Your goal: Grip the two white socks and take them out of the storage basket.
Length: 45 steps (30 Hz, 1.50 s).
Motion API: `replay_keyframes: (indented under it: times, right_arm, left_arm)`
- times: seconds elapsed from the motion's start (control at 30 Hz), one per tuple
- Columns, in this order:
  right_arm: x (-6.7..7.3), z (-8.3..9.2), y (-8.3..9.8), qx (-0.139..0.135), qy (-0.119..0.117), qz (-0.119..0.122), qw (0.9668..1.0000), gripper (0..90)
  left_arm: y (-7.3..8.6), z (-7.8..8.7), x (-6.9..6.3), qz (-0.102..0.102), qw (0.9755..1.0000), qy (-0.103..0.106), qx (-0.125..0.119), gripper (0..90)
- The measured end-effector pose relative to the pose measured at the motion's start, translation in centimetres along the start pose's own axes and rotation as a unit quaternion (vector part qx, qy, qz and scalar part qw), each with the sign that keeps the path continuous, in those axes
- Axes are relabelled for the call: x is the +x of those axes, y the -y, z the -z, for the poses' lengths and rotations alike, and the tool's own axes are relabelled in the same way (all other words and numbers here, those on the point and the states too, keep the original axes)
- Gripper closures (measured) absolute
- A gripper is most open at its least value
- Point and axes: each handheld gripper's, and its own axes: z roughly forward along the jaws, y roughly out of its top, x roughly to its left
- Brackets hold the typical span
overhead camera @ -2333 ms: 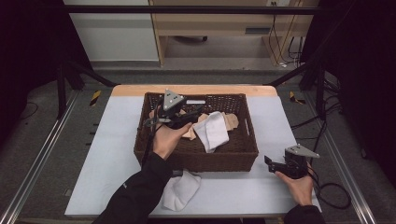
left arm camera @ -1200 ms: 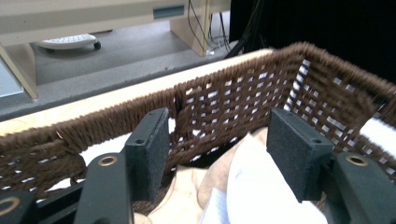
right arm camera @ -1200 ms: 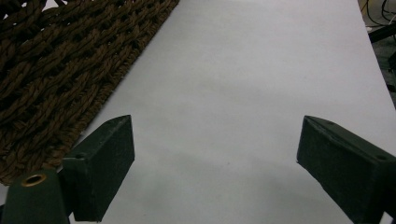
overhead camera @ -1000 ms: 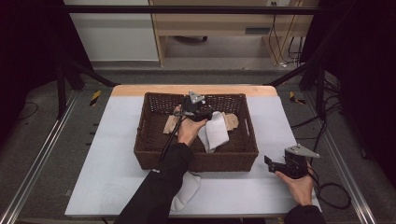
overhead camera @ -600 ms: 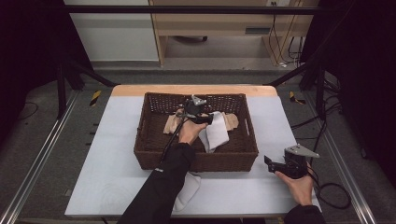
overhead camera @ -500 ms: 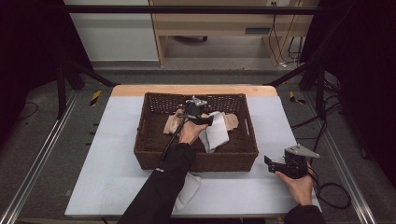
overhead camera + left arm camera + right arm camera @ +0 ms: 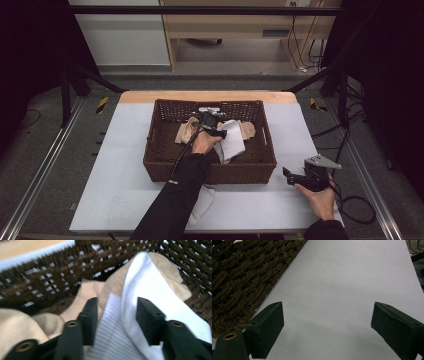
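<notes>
The white sock (image 7: pixel 140 322) is lain in the basket (image 7: pixel 155 150), over tan socks (image 7: pixel 22 325), toward the basket's far wall and a little right of its middle. A fold of its ribbed cuff is seen between the two jaws of the left hand-held gripper (image 7: pixel 116 315) in the left gripper view. These jaws have just been closing, and the cloth is bunched between the pads; whether it is already pressed tight cannot be told. In the high view this hand-held gripper (image 7: pixel 214 126) is reached down into the basket from the near side, the sleeve (image 7: pixel 175 200) crossing the near wall.

The basket is set on the counter (image 7: pixel 115 190) nearer the far edge, at mid-width. A second white sock (image 7: pixel 202 200) is laid on the counter just in front of the basket's near wall, partly under the sleeve.

The right hand-held gripper (image 7: pixel 290 176) is held near the counter's near right corner, apart from the basket. Its jaws are spread wide, with bare counter between them in the right gripper view.
</notes>
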Motion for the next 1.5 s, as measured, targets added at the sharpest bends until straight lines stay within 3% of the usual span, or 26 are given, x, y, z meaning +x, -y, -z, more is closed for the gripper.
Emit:
replay_keyframes:
  times: [0.23,0.3,0.4,0.6,0.63,0.7,0.77,0.93,0.97,1.03,1.07,1.1,1.17,1.5]
  right_arm:
    - [0.0,0.0,0.0,0.001,0.002,-0.001,1.0000,11.4]
    - [0.0,0.0,0.0,0.001,0.002,-0.001,1.0000,11.4]
    - [0.0,0.0,0.0,0.001,0.003,-0.002,1.0000,11.5]
    - [0.0,0.0,0.0,0.001,0.002,-0.001,1.0000,11.5]
    - [0.0,0.0,0.0,0.001,0.003,0.000,1.0000,11.5]
    - [0.0,0.0,0.0,0.002,0.003,0.000,1.0000,11.5]
    - [0.0,0.0,0.0,0.003,0.003,0.001,1.0000,11.6]
    - [0.0,-0.1,0.0,0.003,0.003,0.003,1.0000,11.7]
    - [0.0,-0.1,0.0,0.003,0.004,0.003,1.0000,11.7]
    - [-0.1,-0.1,0.0,0.003,0.004,0.004,1.0000,11.7]
    - [-0.1,-0.1,0.1,0.003,0.003,0.004,1.0000,11.7]
    - [-0.1,-0.2,0.1,0.004,0.004,0.004,1.0000,11.7]
    - [0.0,-0.2,0.1,0.005,0.003,0.005,1.0000,11.7]
    - [-0.3,-0.2,0.2,0.002,0.002,-0.004,1.0000,11.8]
  left_arm:
    - [0.1,0.0,-0.2,0.006,0.9997,0.001,0.025,76.7]
    - [0.1,0.1,-0.2,-0.004,0.9995,0.001,0.030,83.2]
    - [0.0,0.5,-0.3,-0.015,0.9995,0.004,0.027,85.5]
    - [-0.3,1.4,-0.2,-0.024,0.9997,0.010,0.001,85.9]
    - [-0.5,1.8,-0.1,-0.024,0.9994,0.017,-0.018,85.9]
    - [-0.7,2.2,0.0,-0.018,0.9987,0.032,-0.035,85.9]
    - [-0.9,2.9,0.1,-0.022,0.9979,0.034,-0.050,85.9]
    - [-1.7,5.2,0.0,-0.025,0.9927,0.045,-0.109,86.1]
    - [-1.7,5.2,0.0,-0.025,0.9927,0.045,-0.109,86.2]
    - [-1.9,6.4,-0.3,-0.037,0.9890,0.055,-0.133,86.2]
    - [-1.9,6.4,-0.3,-0.037,0.9890,0.055,-0.133,86.2]
    - [-2.0,7.3,-0.6,-0.039,0.9860,0.062,-0.150,86.2]
    - [-2.2,8.3,-0.8,-0.041,0.9822,0.069,-0.170,86.3]
    - [-2.2,13.3,-1.1,-0.059,0.9711,0.070,-0.221,86.3]
